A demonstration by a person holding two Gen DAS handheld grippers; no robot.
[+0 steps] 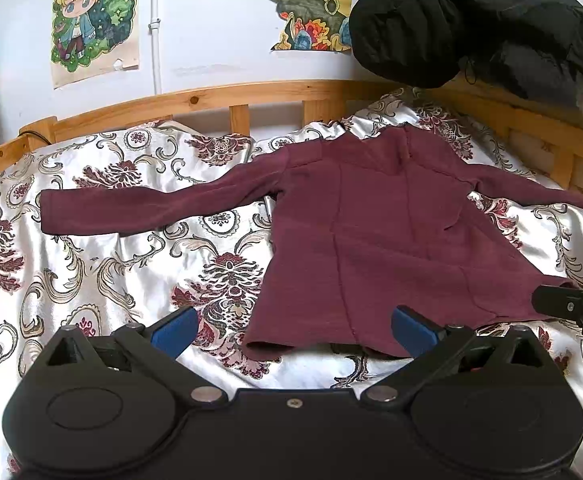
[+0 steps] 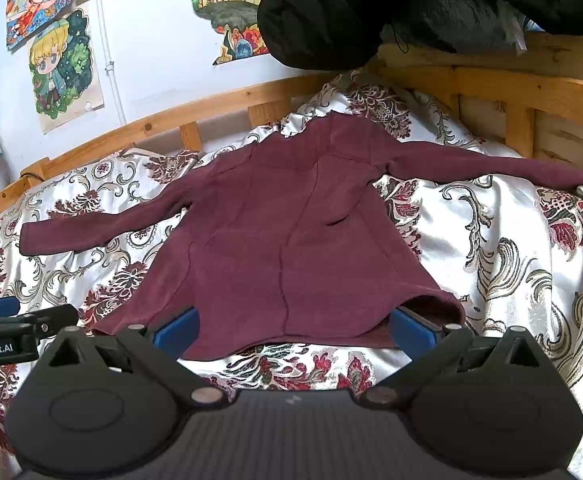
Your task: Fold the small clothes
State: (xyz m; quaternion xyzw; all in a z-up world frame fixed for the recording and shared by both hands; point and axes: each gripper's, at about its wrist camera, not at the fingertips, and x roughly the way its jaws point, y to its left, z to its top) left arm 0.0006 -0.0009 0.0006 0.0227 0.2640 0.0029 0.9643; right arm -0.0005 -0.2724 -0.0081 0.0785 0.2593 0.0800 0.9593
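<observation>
The top [image 1: 371, 224] is plain maroon — one dull wine shade all over. The bedspread [image 1: 91, 280] under it is shiny white with dark red flowers and grey-gold scrolls. The bed frame [image 1: 211, 98] is honey-coloured wood, the wall [image 1: 211, 20] pale blue-white. The coat [image 1: 471, 20] is black — the posters [image 1: 91, 20] bright cartoon colours. Both grippers [image 1: 291, 328] [image 2: 293, 326] are black with blue fingers [image 1: 173, 330].

Black claw [image 1: 291, 328], blue fingertips [image 1: 173, 330]

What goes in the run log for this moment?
stage: pre-fold | maroon top: flat, sleeves spread, on bedspread | left gripper: open, empty | right gripper: open, at hem
</observation>
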